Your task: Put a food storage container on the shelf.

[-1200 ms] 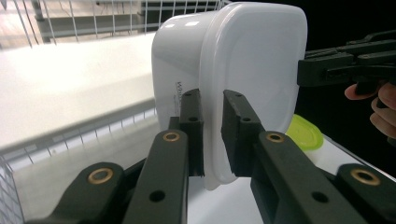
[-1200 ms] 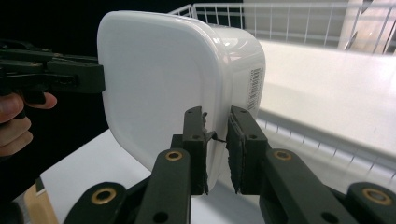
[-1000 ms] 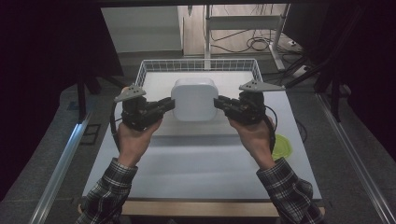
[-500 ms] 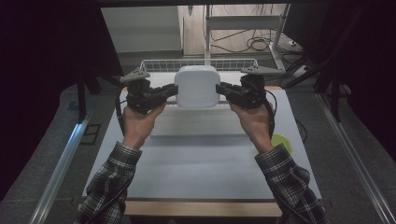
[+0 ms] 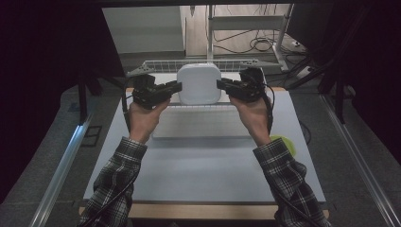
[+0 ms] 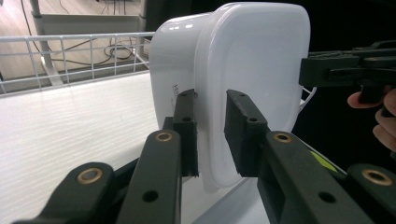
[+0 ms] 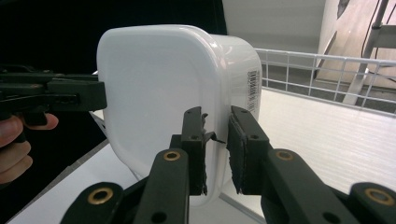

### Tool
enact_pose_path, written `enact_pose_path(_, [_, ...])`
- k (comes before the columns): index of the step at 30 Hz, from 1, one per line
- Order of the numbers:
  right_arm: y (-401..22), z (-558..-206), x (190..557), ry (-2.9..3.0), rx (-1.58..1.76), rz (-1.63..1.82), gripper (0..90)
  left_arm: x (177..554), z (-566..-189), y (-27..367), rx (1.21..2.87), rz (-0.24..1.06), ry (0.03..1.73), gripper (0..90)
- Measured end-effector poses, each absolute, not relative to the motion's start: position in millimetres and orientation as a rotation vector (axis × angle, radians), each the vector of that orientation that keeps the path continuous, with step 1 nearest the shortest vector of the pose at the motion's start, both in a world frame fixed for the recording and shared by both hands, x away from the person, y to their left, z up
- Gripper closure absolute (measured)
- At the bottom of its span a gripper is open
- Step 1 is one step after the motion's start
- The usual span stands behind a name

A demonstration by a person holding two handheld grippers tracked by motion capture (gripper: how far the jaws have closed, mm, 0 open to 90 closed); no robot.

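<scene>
Green disc (image 5: 286, 143): near right edge of the table (image 5: 203, 165). Left gripper (image 5: 171, 88): pinching the left rim of the white container (image 5: 199, 83). Right gripper (image 5: 227, 85): pinching the container's right rim. Container: held aloft between both, above the near side of the wire basket (image 5: 156, 67) at the table's far edge.

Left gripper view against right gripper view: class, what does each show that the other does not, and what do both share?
Left gripper view: the left gripper clamped on the tub's rim, and yellow-green under its right jaw. Right gripper view: the right gripper clamped on the opposite rim, and a barcode label on the tub's side. Both: the white tub held up, the wire basket, the other gripper gripping the far edge.
</scene>
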State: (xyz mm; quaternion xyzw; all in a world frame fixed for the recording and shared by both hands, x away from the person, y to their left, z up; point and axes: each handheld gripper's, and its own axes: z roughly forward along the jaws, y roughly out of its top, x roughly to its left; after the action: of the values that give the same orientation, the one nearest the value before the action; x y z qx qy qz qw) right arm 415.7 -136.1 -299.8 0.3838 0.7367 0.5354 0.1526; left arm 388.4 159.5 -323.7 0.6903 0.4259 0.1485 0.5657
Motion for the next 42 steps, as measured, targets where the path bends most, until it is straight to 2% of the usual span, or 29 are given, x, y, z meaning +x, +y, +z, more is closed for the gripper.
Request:
enact_pose_path(11, [-136,-304,427,2.109,1.122,1.548,72.0,395,-325,156,1.613,0.35,0.99,67.9])
enact_pose_path(22, [-133,-307,435,2.105,1.114,1.545,67.2,403,-327,149,1.615,0.421,0.98,59.2])
enact_pose_path(31, [-131,-308,439,2.091,1.099,1.524,62.9,408,-332,144,1.644,0.479,0.987,57.4])
enact_pose_path(36, [-127,-310,442,2.087,1.099,1.447,61.4,411,-333,142,1.638,0.503,0.996,50.4])
enact_pose_path(42, [-125,-313,445,2.098,1.109,1.451,62.5,416,-332,142,1.642,0.538,1.009,46.5])
